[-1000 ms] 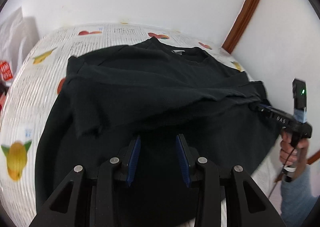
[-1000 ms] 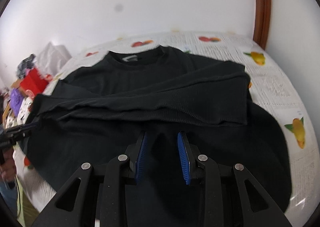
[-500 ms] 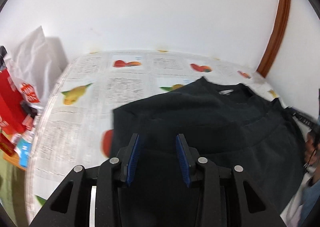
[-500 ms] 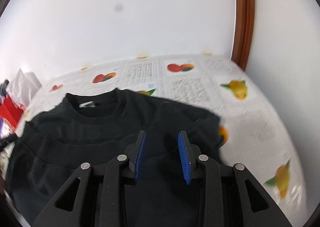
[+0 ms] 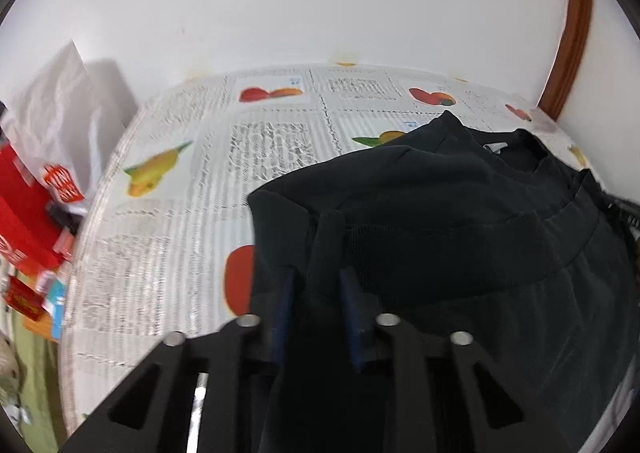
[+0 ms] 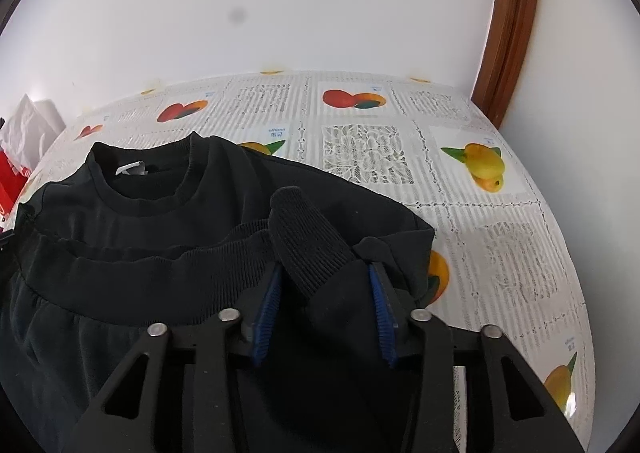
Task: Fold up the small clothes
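A black long-sleeved shirt lies on a table covered with a fruit-print cloth. Its collar, with a white label inside, points to the far wall. The ribbed hem is doubled over the body and lies just short of the collar. My left gripper has a fold of the black cloth between its blue pads, and its jaws are closing on it. My right gripper pinches a bunched piece of ribbed hem that sticks up between the pads, and its jaws are also closing.
A white bag and red boxes stand off the table's left end. A brown wooden door frame rises at the back right against the white wall. Bare tablecloth shows beyond and to the right of the shirt.
Both grippers have travelled forward over the shirt towards the collar, drawing the lower hem with them. The shirt's body is now folded over itself. The left jaws stand narrower.
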The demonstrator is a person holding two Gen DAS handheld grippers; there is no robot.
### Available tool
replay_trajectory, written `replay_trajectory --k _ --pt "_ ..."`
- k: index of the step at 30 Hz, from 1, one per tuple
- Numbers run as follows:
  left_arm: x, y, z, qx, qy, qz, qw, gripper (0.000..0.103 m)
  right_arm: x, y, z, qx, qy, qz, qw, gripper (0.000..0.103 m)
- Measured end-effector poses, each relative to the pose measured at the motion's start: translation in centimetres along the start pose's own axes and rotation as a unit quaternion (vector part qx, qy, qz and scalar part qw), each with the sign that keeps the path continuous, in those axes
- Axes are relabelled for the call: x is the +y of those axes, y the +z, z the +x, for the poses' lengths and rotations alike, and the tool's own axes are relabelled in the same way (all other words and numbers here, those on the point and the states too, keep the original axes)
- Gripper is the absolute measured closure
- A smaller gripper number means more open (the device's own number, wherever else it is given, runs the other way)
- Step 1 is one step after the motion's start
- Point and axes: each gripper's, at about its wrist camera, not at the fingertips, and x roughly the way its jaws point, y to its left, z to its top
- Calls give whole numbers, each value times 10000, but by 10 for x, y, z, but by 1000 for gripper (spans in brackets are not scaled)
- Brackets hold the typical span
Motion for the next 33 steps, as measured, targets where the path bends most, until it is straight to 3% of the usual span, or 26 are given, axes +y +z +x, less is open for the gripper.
replay_trajectory --k 5,9,16,21,26,31,33 --pt "1 -2 -28 -367 -68 -181 9991 90 2 -5 -11 -180 45 -70 9998 86" --pt "-2 -2 -55 -765 -143 -194 9968 90 -2 -4 -35 -504 284 -32 9983 88" --pt "-9 -6 -38 -360 15 -66 9993 87 -4 -4 -64 -888 511 -21 9947 88" --pt "-1 -13 -31 -71 -319 -257 9991 86 -2 -6 -69 -956 503 -44 9941 88" --pt "-14 -21 -34 198 -133 210 9995 85 -4 -11 -66 -900 507 36 9946 88" --pt "-21 -23 -40 -87 -80 390 9992 85 -4 -15 -62 -853 498 56 9951 88" --pt "-16 -16 -35 -115 -288 240 9992 84 -4 -16 -61 -832 489 76 9953 88"
